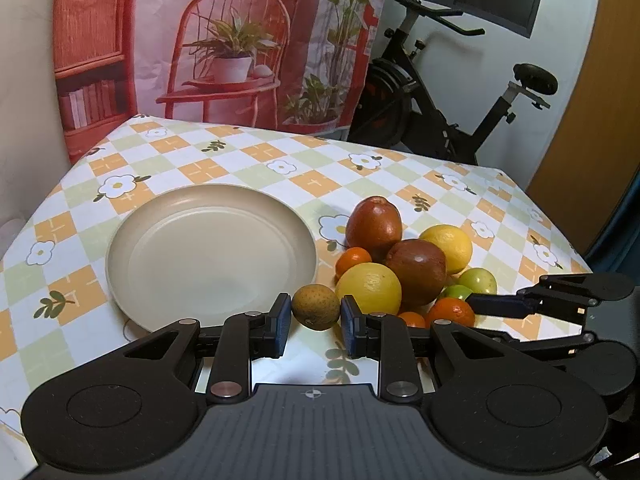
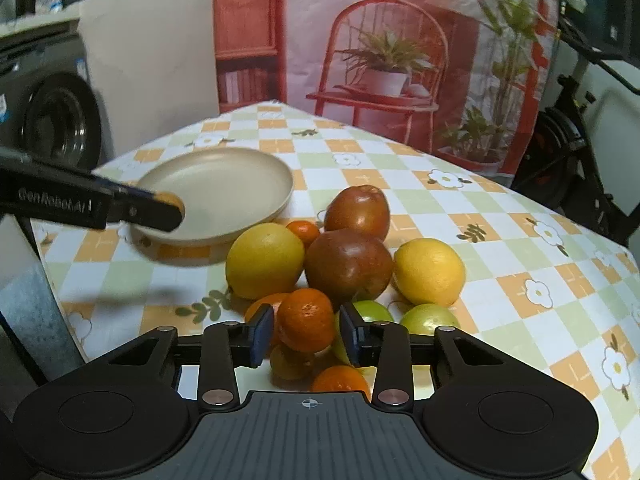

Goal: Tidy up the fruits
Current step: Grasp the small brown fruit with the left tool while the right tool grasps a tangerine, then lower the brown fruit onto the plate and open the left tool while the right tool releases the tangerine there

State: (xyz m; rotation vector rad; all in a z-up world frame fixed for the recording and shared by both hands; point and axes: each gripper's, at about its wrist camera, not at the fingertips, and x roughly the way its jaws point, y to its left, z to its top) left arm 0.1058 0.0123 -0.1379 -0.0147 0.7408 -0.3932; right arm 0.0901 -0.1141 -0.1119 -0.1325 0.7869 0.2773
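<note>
The right gripper (image 2: 306,330) has its fingers (image 2: 262,334) clamped on a small orange tangerine (image 2: 306,320) above a pile of lemons, red-brown fruits and green fruits on the checked table (image 2: 500,240). Behind, the left gripper (image 2: 176,208) holds a brownish fruit (image 2: 171,200) over a beige plate (image 2: 240,184).

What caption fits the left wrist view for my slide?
Left gripper shut on a small brownish round fruit beside the empty beige round plate.

Exercise bike (image 1: 452,92), printed backdrop (image 1: 224,40), checkered tablecloth (image 1: 248,160)
</note>
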